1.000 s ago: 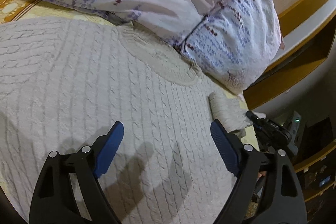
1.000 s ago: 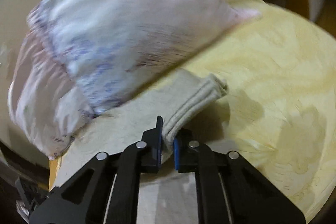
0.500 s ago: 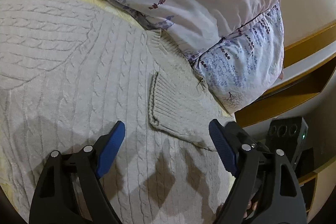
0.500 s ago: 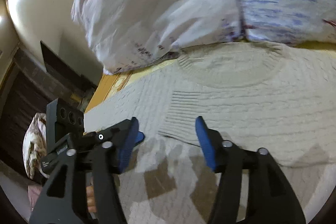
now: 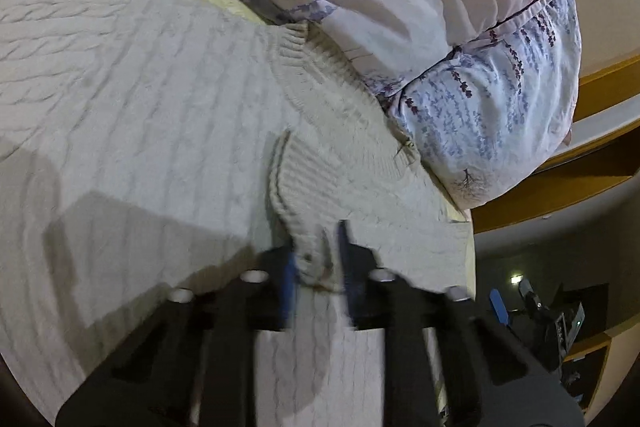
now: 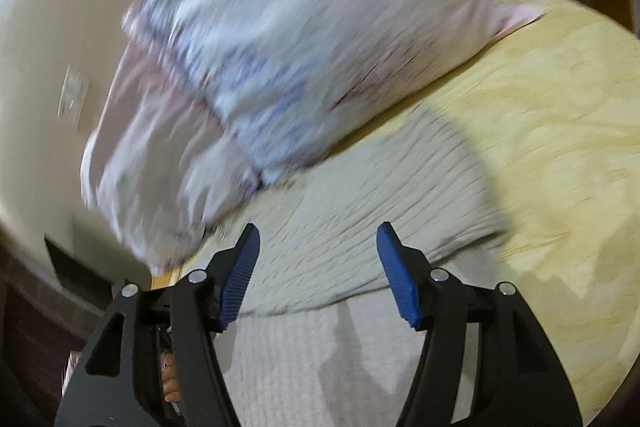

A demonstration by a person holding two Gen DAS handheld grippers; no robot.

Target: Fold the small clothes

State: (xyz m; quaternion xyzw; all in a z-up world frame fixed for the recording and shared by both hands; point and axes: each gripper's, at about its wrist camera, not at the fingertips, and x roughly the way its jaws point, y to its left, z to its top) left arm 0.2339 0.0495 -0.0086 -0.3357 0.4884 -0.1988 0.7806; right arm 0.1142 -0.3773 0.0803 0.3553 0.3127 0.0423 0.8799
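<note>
wall: cream, light switch | bed frame: wood | bedspread: yellow | pillow: floral

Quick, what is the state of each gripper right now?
Left gripper: closed on the ribbed cuff of the cream cable-knit sweater.
Right gripper: open, holding nothing.

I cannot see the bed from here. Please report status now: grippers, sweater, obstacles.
Left gripper shut on sleeve cuff, sleeve folded over sweater. Right gripper open, holding nothing, above the knit. Pillow rests against the collar.
</note>
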